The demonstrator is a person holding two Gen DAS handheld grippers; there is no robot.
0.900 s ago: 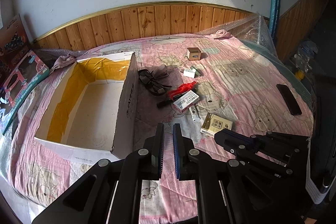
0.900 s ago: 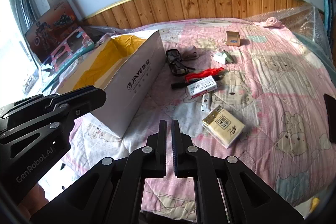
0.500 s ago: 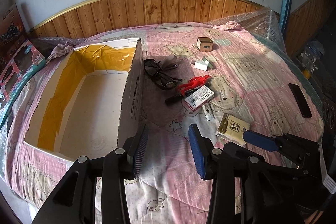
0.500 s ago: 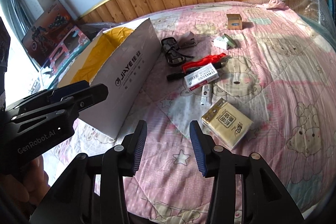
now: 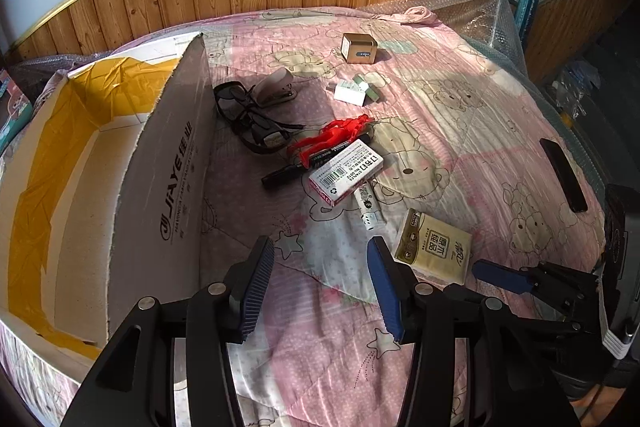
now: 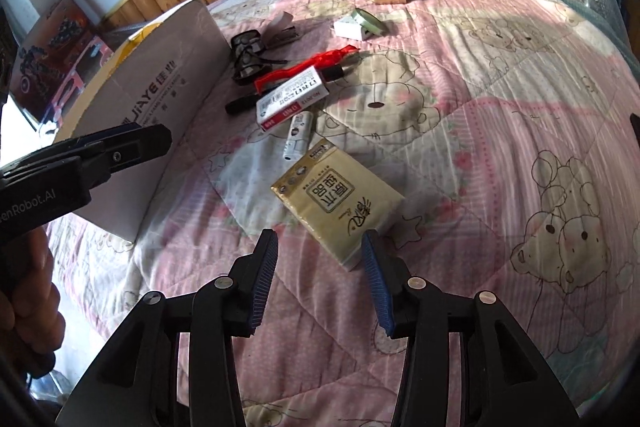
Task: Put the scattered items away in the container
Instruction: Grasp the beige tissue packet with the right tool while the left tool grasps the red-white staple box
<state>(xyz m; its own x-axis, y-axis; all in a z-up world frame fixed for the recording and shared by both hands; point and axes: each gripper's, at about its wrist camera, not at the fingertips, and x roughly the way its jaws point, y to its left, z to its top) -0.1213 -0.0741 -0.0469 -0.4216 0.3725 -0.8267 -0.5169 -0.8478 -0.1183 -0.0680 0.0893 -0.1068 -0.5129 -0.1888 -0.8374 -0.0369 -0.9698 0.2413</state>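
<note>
Left gripper (image 5: 320,263): jaws spread wide, holding nothing, hanging above the bed's pink quilt (image 5: 460,131) just right of the box wall.
Right gripper (image 6: 318,255): jaws spread wide, empty, low over the quilt; the near corner of the tissue pack sits just ahead of the gap, close to the right-hand jaw.
Tissue pack (image 6: 338,201): yellow, lying flat on the quilt, nearest of the scattered items to both grippers.
Cardboard box (image 5: 160,187): open-topped, yellow tape inside, standing on the left part of the bed; nothing can be seen in it.
Staples box (image 5: 346,173): white and red, lying beyond the tissue pack, on top of a black marker (image 5: 286,173) and a red-handled tool (image 5: 332,137).
Small white tube (image 5: 368,211): between the staples box and the tissue pack.
Glasses (image 5: 250,119): dark, beside the box wall, next to a stapler (image 5: 276,89).
Small brown box (image 5: 359,48): far back on the quilt, well apart from the rest.
White eraser-like pieces (image 5: 356,91): in front of the brown box.
Black phone (image 5: 564,175): at the right edge of the bed.
</note>
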